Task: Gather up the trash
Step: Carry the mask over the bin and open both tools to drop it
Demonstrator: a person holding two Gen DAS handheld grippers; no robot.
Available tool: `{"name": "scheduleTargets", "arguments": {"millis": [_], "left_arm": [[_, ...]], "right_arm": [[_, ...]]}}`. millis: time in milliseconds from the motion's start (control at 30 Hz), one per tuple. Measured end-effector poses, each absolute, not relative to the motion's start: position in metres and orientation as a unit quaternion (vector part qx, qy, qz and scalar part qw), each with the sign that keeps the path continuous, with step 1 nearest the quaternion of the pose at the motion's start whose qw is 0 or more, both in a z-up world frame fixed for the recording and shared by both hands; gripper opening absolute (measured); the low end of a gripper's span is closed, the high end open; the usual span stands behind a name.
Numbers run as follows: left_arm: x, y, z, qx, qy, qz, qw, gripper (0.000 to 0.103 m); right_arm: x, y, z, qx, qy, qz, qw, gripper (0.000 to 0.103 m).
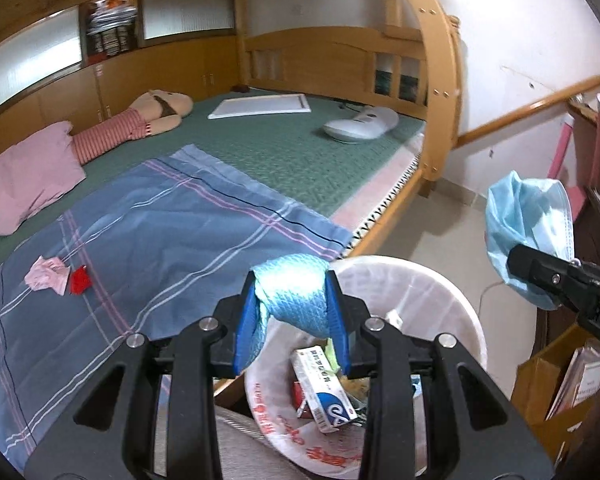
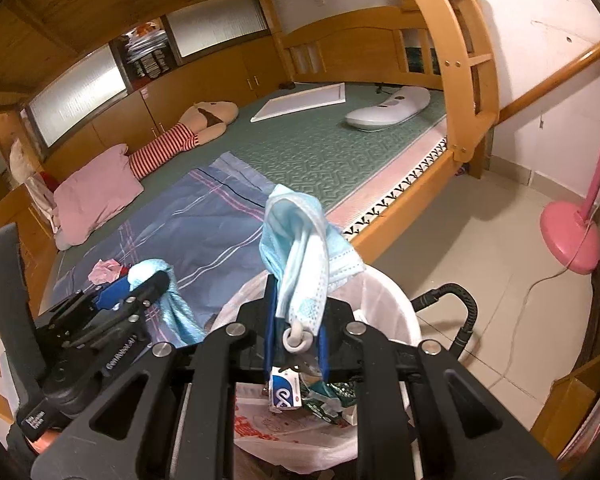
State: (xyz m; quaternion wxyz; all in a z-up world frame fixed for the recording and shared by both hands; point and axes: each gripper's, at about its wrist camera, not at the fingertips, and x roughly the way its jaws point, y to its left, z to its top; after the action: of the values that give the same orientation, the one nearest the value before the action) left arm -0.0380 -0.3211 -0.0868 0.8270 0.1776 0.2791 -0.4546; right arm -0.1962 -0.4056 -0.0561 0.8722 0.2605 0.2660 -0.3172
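Note:
My left gripper [image 1: 294, 300] is shut on a crumpled light-blue cloth [image 1: 296, 292], held just above the near rim of the white bin [image 1: 452, 292] lined with a plastic bag. My right gripper [image 2: 296, 308] is shut on a pale blue face mask [image 2: 300, 236], which stands up between the blue pads over the same bin [image 2: 396, 312]. In the left wrist view the mask [image 1: 520, 216] hangs at the right edge. Inside the bin lie a small white-and-blue box [image 1: 324, 392] and wrappers. A pink crumpled paper [image 1: 46, 274] and a red scrap [image 1: 79, 280] rest on the blue sheet.
The wooden bunk bed [image 1: 416, 184] holds a green mat, blue plaid sheet [image 1: 160, 232], pink pillow [image 1: 28, 176], doll, white board and white device. Tiled floor [image 2: 460, 240] lies right of the bin, with a pink fan base [image 2: 572, 236] and a cardboard box [image 1: 548, 380] of papers.

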Motion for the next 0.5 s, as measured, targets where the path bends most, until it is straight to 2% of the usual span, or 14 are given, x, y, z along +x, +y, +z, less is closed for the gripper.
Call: {"name": "scheduleTargets", "arguments": {"millis": [500], "left_arm": [[-0.054,-0.356,-0.108,0.208,0.296,-0.472,0.804,0.035]], "right_arm": [[-0.213,-0.417,-0.066,0.279,0.266,-0.332,0.861,0.018]]}}
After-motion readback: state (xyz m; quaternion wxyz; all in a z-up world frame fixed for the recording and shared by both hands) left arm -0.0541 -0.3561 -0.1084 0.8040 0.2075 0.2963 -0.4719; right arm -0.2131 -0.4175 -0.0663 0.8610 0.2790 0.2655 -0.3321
